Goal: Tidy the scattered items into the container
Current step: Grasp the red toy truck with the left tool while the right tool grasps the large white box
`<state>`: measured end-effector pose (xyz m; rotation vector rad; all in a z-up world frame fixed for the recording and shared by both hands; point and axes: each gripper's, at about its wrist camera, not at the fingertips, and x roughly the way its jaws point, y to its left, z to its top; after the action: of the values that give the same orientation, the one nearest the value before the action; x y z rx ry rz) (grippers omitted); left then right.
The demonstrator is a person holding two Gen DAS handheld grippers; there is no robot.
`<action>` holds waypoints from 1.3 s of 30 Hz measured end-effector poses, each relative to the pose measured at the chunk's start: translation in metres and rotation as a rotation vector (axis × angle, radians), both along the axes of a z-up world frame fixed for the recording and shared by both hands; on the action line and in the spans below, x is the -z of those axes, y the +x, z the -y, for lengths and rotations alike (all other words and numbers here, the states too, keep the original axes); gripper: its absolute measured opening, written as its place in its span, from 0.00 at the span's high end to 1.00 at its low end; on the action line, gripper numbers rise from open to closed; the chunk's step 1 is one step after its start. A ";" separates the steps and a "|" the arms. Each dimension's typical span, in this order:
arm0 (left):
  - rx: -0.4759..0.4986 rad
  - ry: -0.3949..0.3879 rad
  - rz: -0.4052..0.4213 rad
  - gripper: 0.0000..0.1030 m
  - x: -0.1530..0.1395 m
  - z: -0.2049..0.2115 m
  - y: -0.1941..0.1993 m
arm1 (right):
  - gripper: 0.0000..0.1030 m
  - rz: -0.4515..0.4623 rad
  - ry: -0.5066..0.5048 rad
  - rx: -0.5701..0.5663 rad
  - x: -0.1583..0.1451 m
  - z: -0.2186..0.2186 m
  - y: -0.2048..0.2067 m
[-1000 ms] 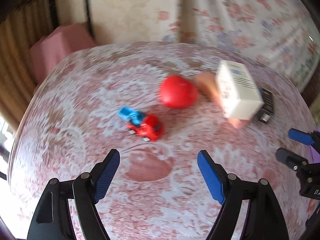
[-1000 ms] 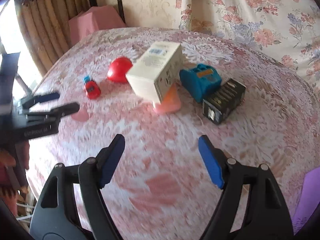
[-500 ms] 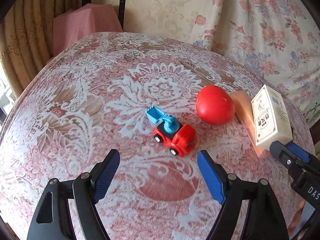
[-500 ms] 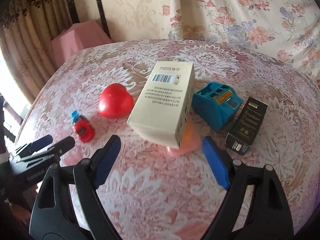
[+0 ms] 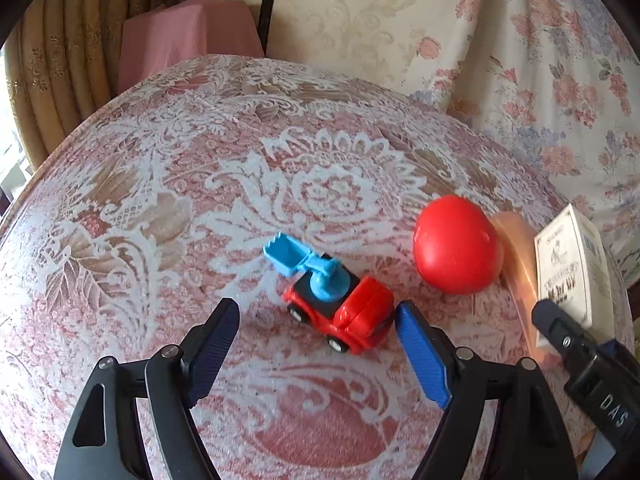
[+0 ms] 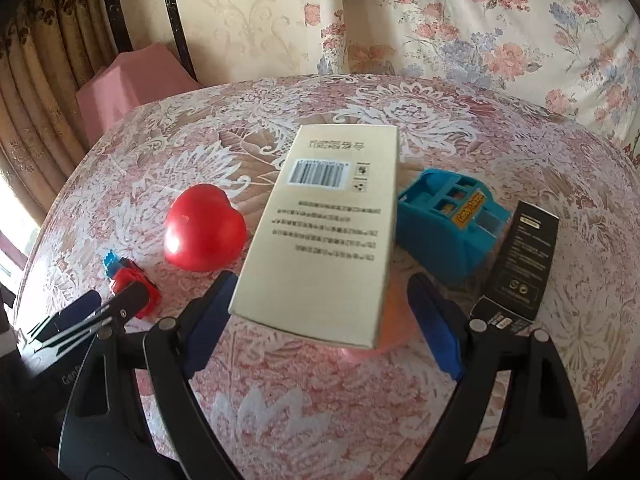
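Observation:
A red toy truck (image 5: 340, 316) with a blue scoop lies on the lace tablecloth. My left gripper (image 5: 316, 320) is open, and the truck's rear is almost against its right finger (image 5: 420, 348). A red heart (image 5: 456, 244) sits beyond it to the right. A cream box (image 6: 328, 240) rests tilted on a peach container (image 6: 394, 320), which it mostly hides. My right gripper (image 6: 322, 300) is open, with the box's near end between its fingertips. The same truck (image 6: 130, 282) and heart (image 6: 204, 232) lie to the left in the right wrist view.
A blue toy (image 6: 452, 224) and a black box (image 6: 520, 264) lie right of the cream box. The round table (image 5: 160, 184) has curtains (image 6: 52, 80) and a pink-draped object (image 5: 188, 36) behind it. Floral fabric (image 6: 480, 20) hangs at the back right.
Both grippers moved forward and lower. The left one closed in on the toy truck, the right one on the cream box. No object has shifted, and both grippers stayed open.

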<state>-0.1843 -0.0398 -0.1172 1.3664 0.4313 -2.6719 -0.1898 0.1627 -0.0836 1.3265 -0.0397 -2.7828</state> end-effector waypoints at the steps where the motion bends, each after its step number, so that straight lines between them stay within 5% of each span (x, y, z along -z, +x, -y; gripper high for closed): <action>1: -0.006 0.011 -0.002 0.22 -0.001 0.001 -0.001 | 0.15 -0.001 -0.002 0.000 0.001 0.000 -0.001; 9: -0.074 -0.026 0.030 0.22 0.003 0.000 -0.019 | 0.15 -0.016 0.023 -0.021 0.001 0.003 -0.006; 20: -0.059 -0.042 0.050 0.21 0.001 0.022 0.007 | 0.15 -0.024 0.076 -0.054 -0.002 0.003 -0.004; 27: -0.021 -0.030 0.039 0.23 0.003 0.026 0.005 | 0.29 -0.016 0.077 -0.041 -0.001 -0.010 -0.004; 33: 0.016 0.007 0.018 0.44 0.001 0.027 0.005 | 0.45 -0.018 0.058 -0.045 -0.001 -0.020 -0.006; 39: 0.049 0.064 0.017 0.63 0.000 0.027 0.004 | 0.46 -0.028 0.047 -0.068 0.000 -0.024 -0.004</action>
<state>-0.1799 -0.0671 -0.1177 1.4337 0.4926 -2.7056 -0.1935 0.1866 -0.0840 1.2740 0.0718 -2.7612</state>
